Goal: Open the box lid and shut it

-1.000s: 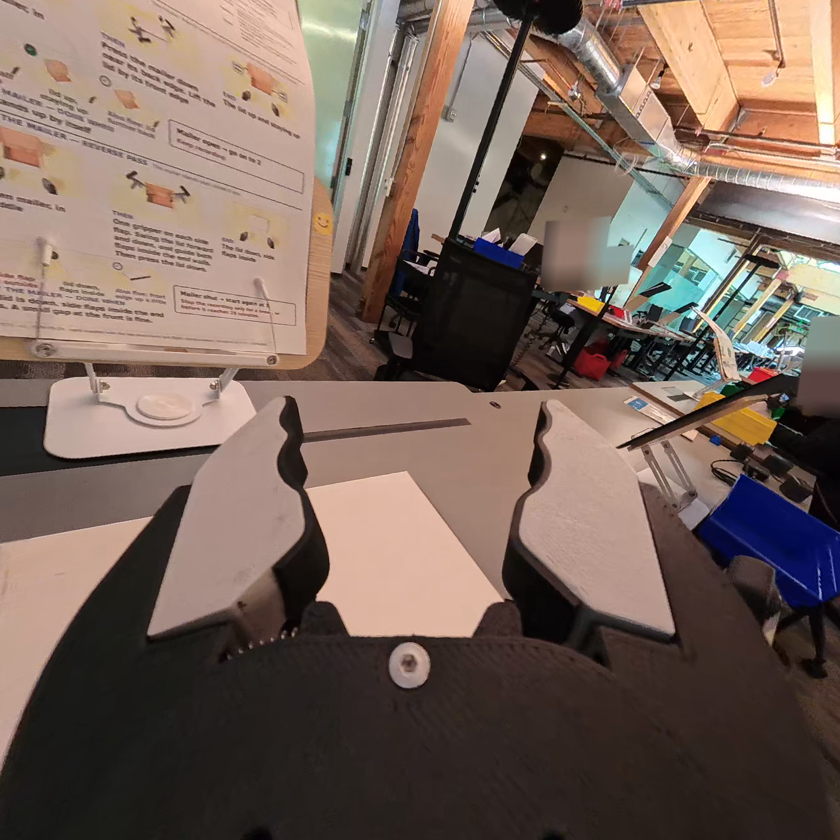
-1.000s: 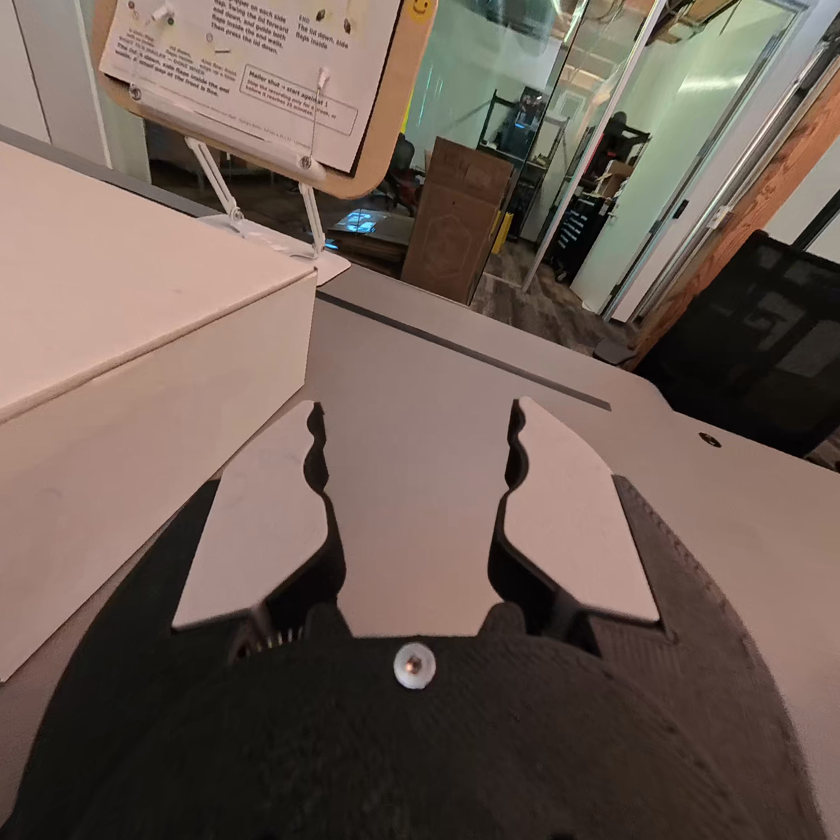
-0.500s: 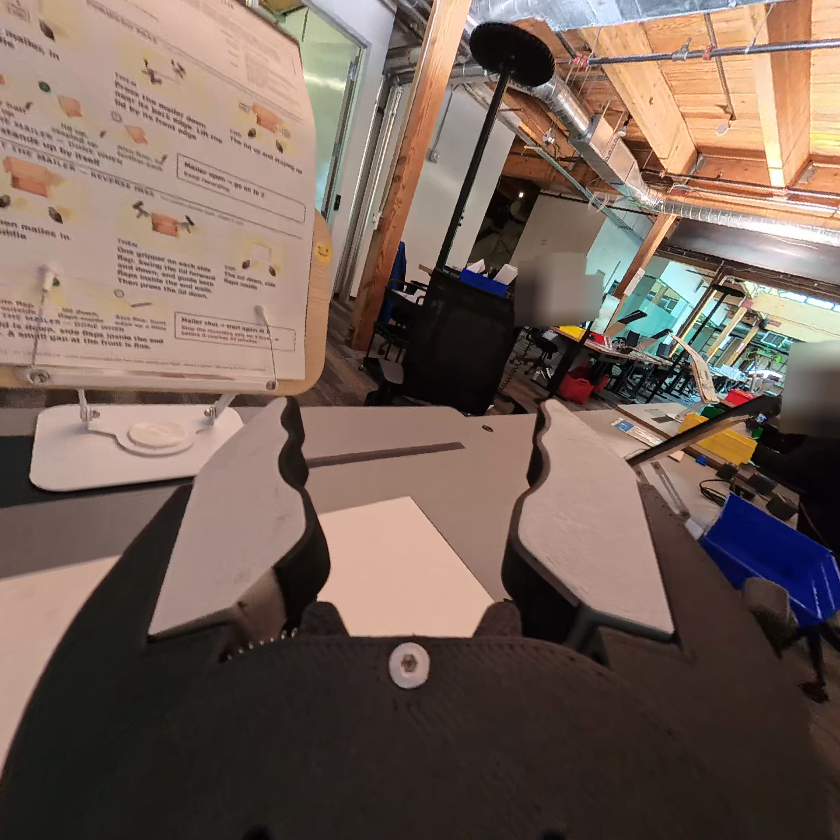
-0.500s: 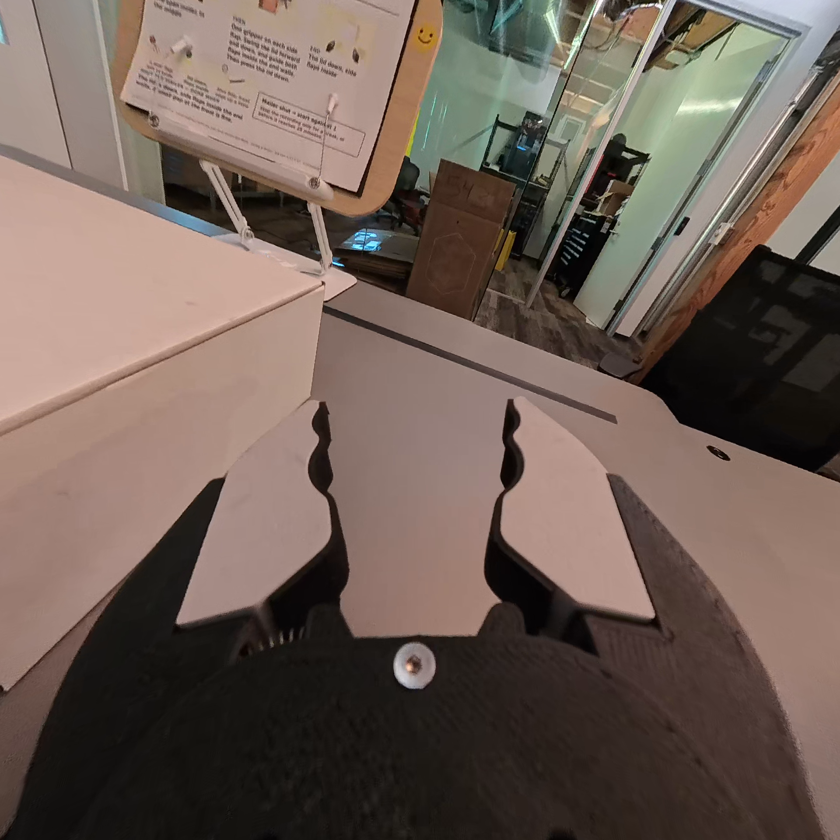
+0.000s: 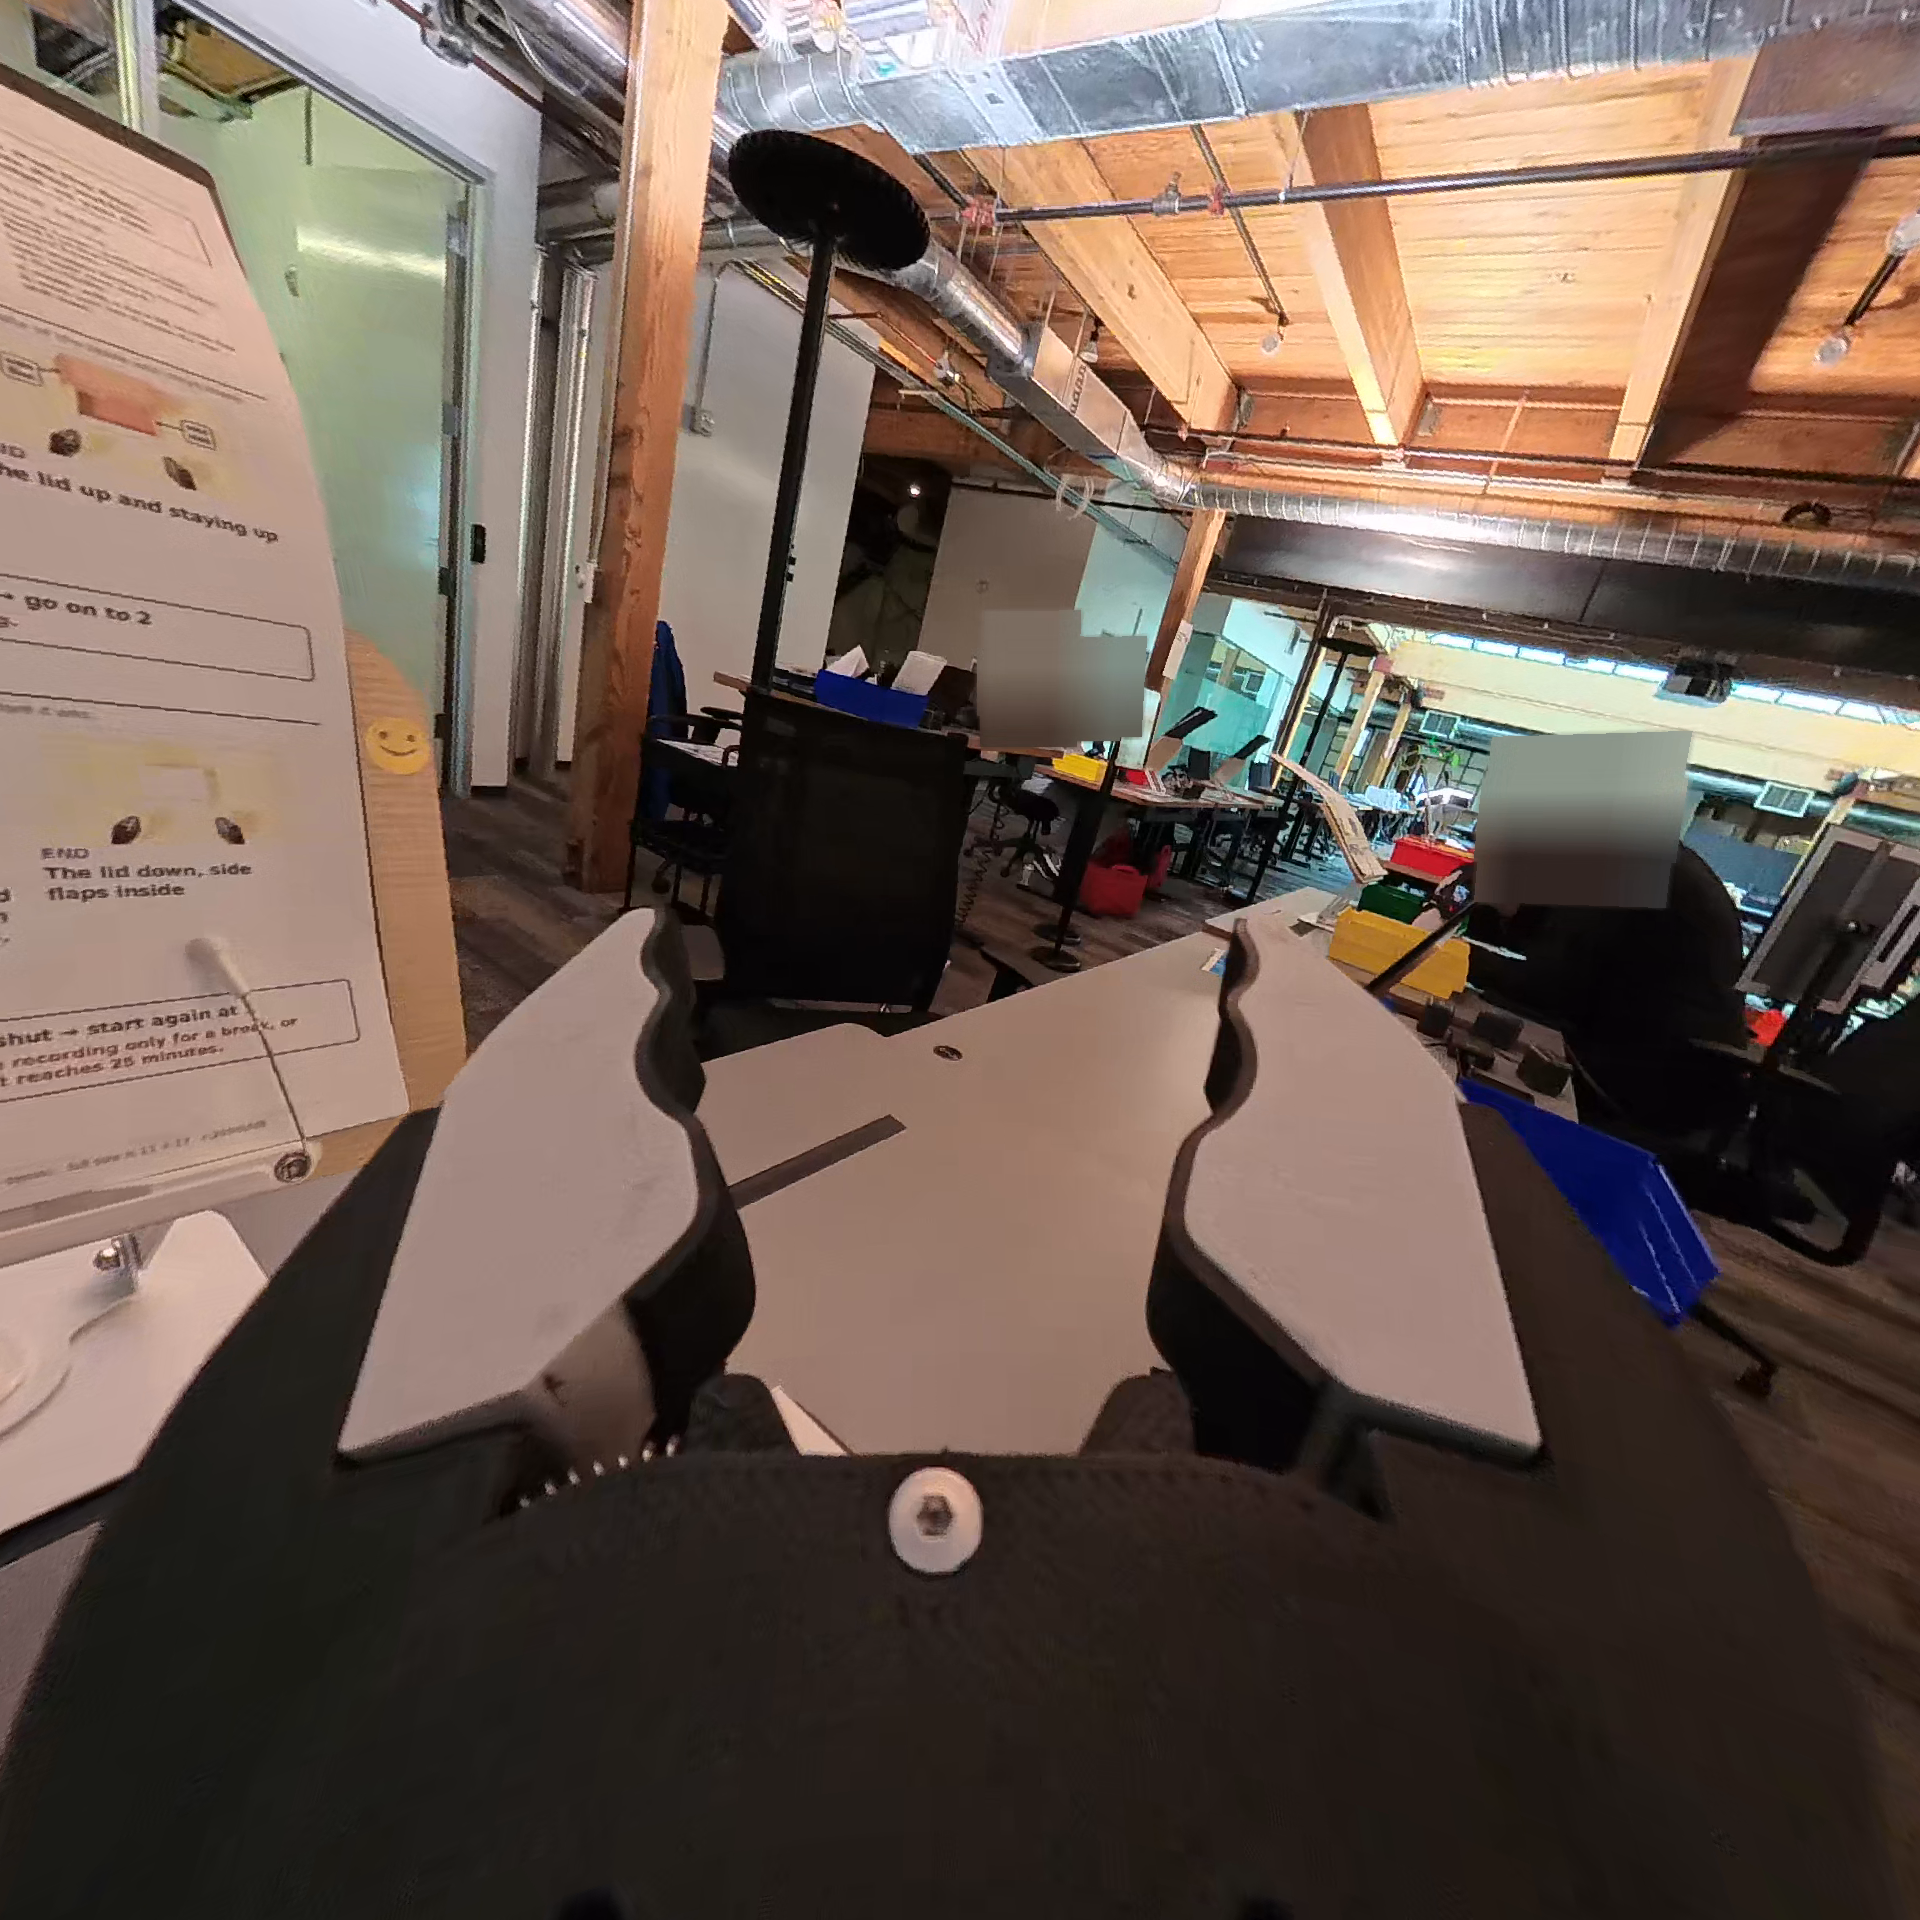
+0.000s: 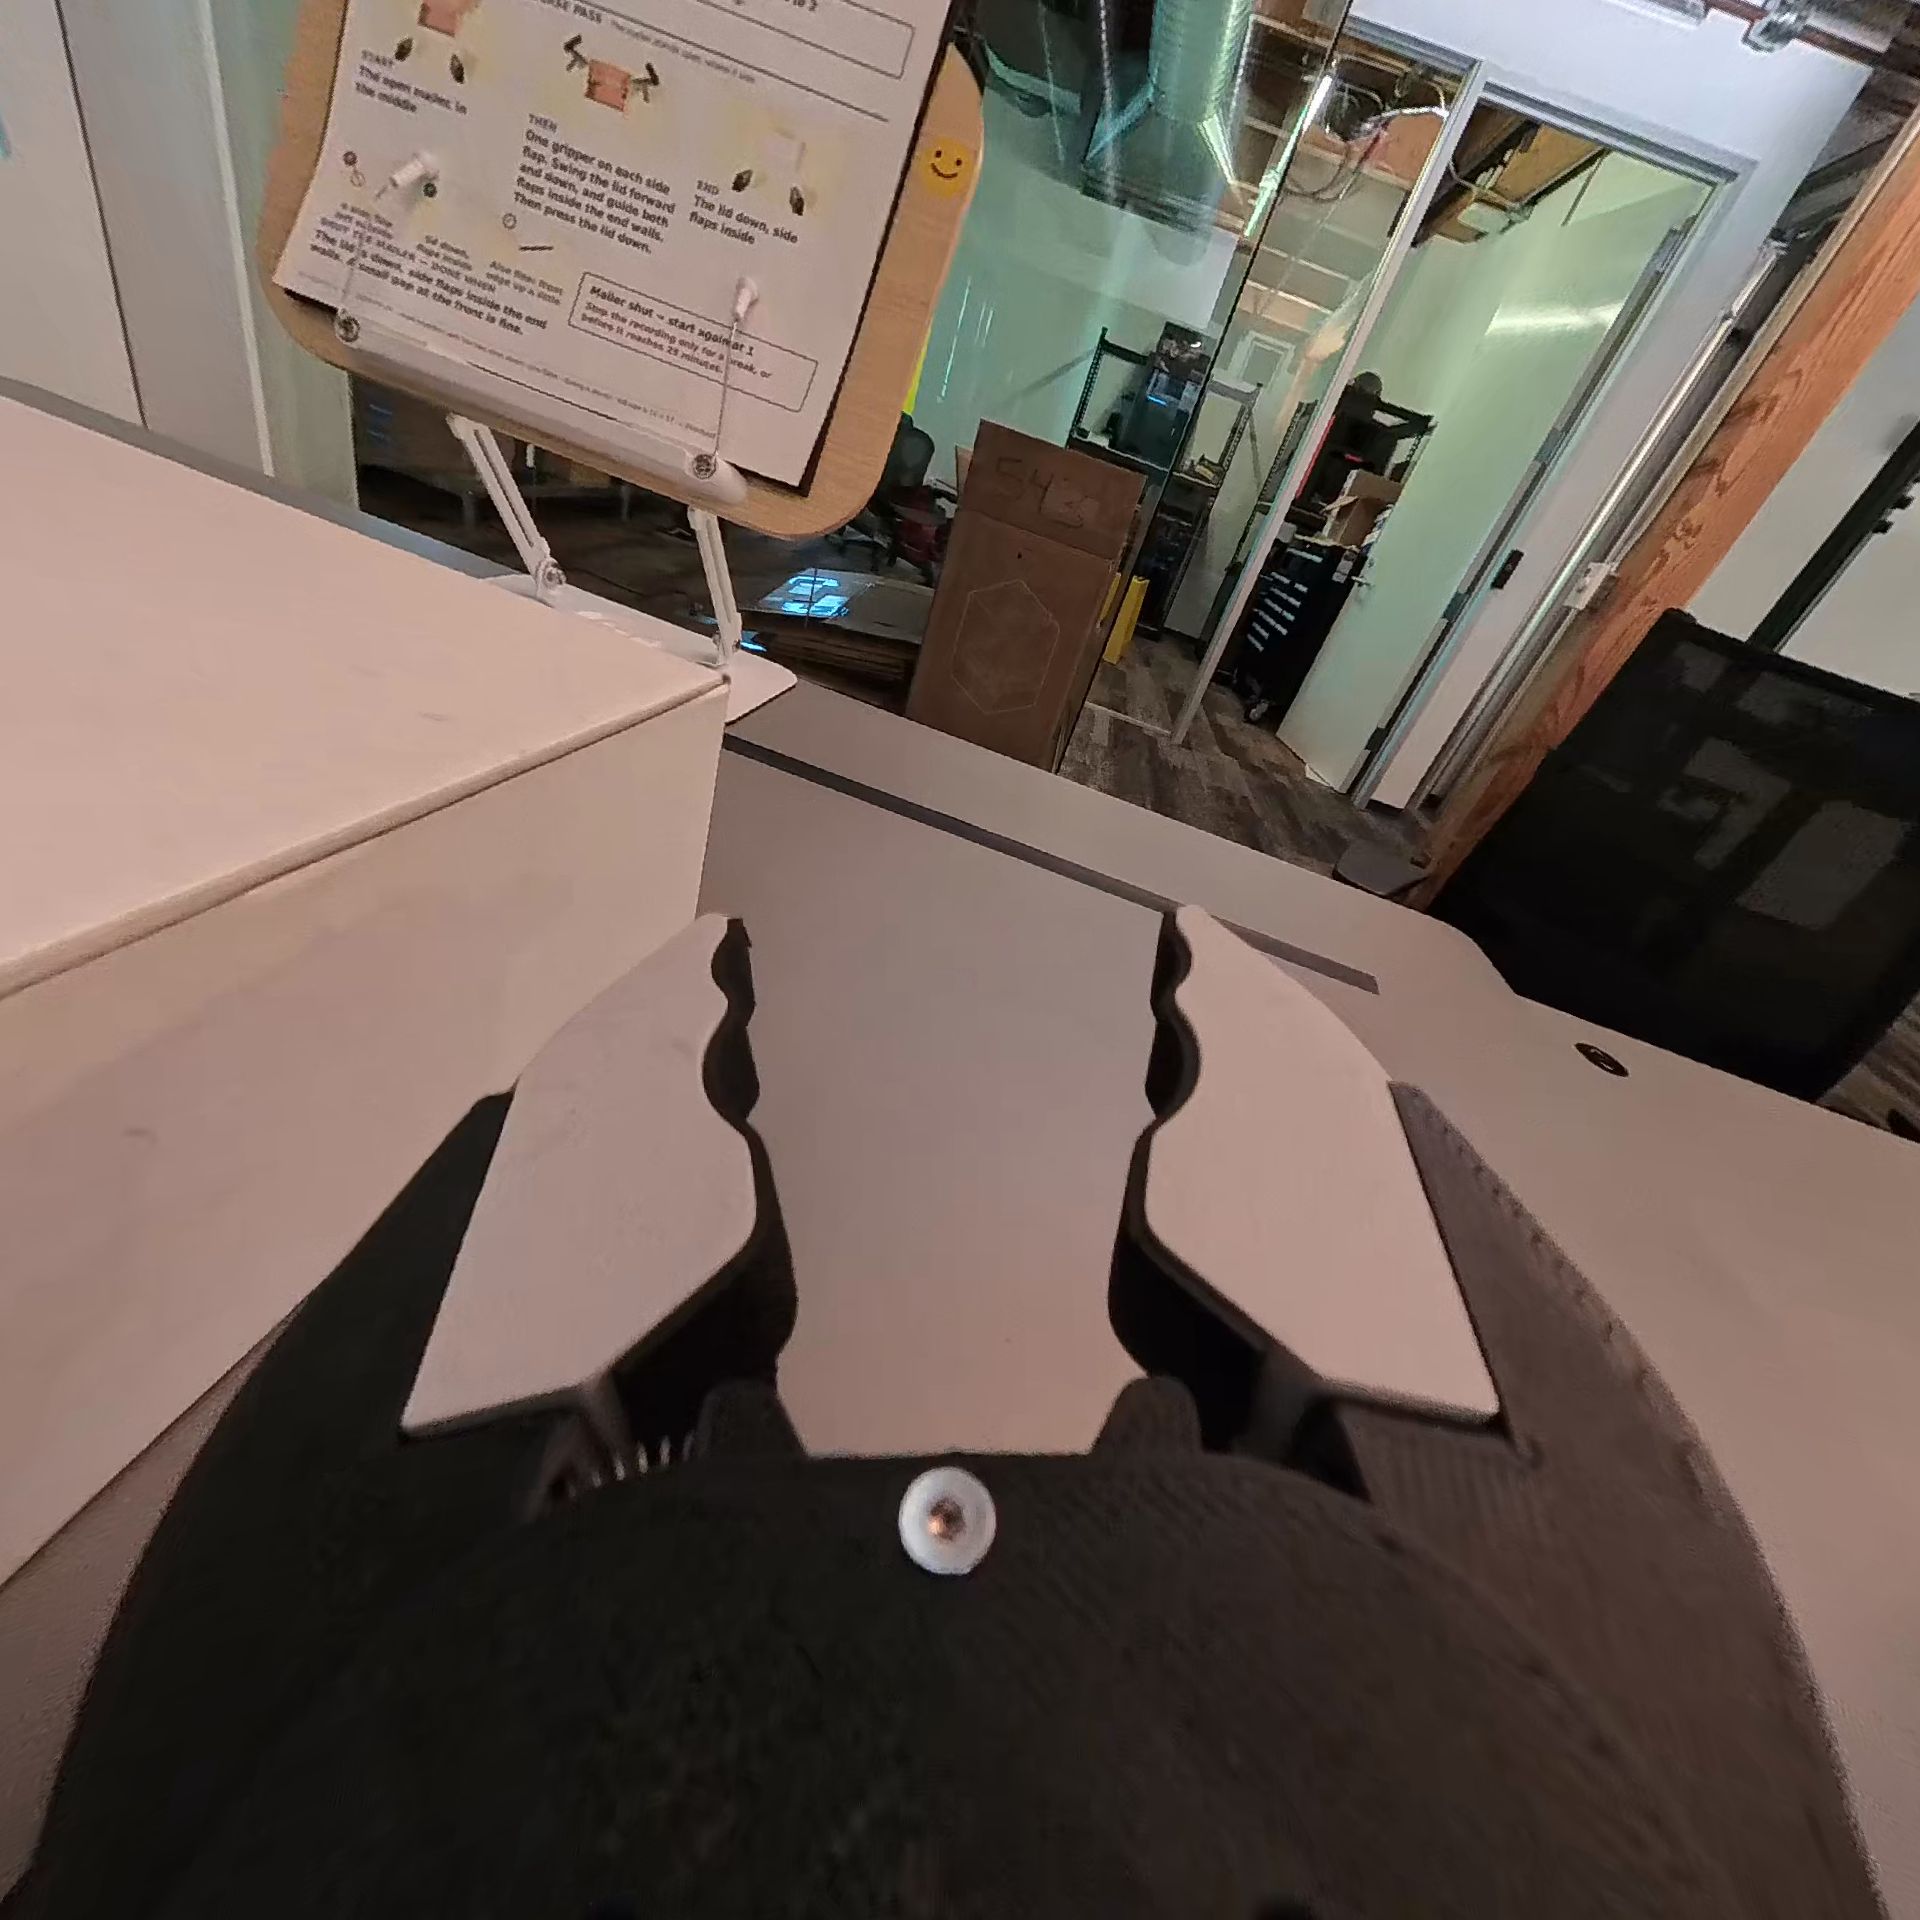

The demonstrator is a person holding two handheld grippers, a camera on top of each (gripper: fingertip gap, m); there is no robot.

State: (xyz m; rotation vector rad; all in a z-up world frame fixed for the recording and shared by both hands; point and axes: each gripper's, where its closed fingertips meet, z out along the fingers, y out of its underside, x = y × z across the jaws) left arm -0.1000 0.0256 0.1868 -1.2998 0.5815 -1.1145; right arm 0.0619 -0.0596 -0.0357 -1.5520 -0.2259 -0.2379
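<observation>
A white box with its lid down lies on the grey table at the left of the right wrist view. My right gripper is open and empty, low over the table beside the box's right wall, not touching it. My left gripper is open and empty, raised and pointing across the table toward the room. In the left wrist view only a small white corner of the box shows between the fingers; the rest is hidden under the gripper body.
An instruction sheet on a wooden board with a white stand is at the table's back left; it also shows in the right wrist view. A black chair, a blue bin and a cardboard box stand beyond the table's edges.
My left gripper has moved forward and turned right, so the box has almost left its view. My right gripper has drawn back slightly and tilted up. Both stay open.
</observation>
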